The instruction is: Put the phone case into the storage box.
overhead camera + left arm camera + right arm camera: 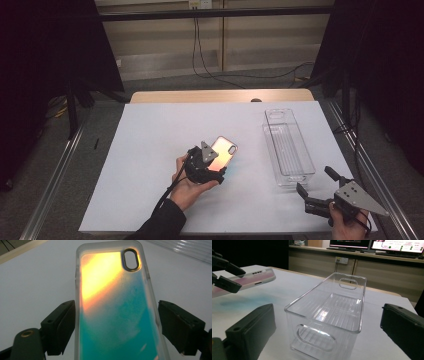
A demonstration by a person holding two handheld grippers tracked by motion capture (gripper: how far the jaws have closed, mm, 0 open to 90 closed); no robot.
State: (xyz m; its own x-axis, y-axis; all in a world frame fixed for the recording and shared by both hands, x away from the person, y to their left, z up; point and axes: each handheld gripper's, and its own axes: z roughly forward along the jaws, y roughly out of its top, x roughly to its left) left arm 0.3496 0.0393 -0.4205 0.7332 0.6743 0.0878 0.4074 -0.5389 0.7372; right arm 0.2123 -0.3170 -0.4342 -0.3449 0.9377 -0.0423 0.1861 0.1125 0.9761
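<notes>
Phone case (117,312): glossy, translucent rim, rounded corners, iridescent back running orange-yellow to teal, w/ an oval camera cut-out (130,259) at the far end. It sits between the jaws of the left hand-held gripper (218,172), near end low between the black blocky pads; left pad looks to touch the case's edge, right pad stands a bit off it, so jaws are open around it, not clamped. In the right gripper view the case tilts up off the bench's white sheet (150,150), far end raised. Right hand-held gripper (312,185) is wide open, holding nothing, jaws matte black and square-cut. Just ahead of it, betw. its jaws' line of sight: clear plastic bin (329,312), long, rectangular, ribbed floor, oval handle slots at both ends, empty, standing upright on the sheet. Bin is well apart from the left hand-held gripper, off to its right. Sheet is smooth, matte; wood bench edge (220,95) beyond it.
</notes>
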